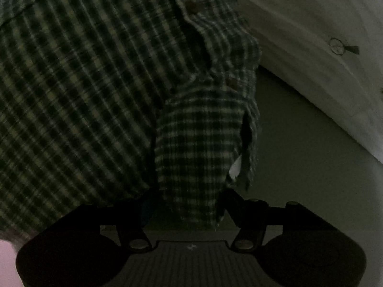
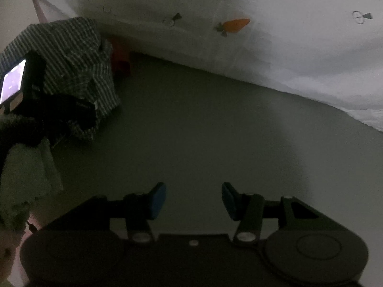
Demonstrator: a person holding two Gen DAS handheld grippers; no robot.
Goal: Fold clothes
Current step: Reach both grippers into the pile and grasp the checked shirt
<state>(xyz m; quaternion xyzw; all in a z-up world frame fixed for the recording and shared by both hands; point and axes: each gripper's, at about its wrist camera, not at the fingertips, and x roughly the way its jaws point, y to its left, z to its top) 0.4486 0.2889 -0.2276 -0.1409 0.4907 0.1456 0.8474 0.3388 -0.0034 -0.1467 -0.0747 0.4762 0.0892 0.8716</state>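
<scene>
Left gripper [image 1: 189, 205]: plaid shirt [image 1: 95, 83] hangs bunched between the fingers, a fold of green-and-white check filling the gap. Fingertips are buried in cloth and shadow, so I can't tell whether the pads actually press on it.

Right gripper [image 2: 194, 199]: blue pads [image 2: 158, 199] stand apart at roughly mid spread, nothing between them, touching nothing, over bare surface.

Surface: plain grey-green sheet [image 2: 203, 131], flat. Behind it a white bedcover [image 2: 263, 55] printed with small carrots [image 2: 233, 26].

From the right wrist view the shirt sits far left in a heap around the left gripper, whose lit screen [image 2: 13, 80] shows. A red object [image 2: 122, 59] lies behind the heap, mostly hidden, unidentifiable. Both views are dim; a pale green cloth at the lower left edge is cut off.
</scene>
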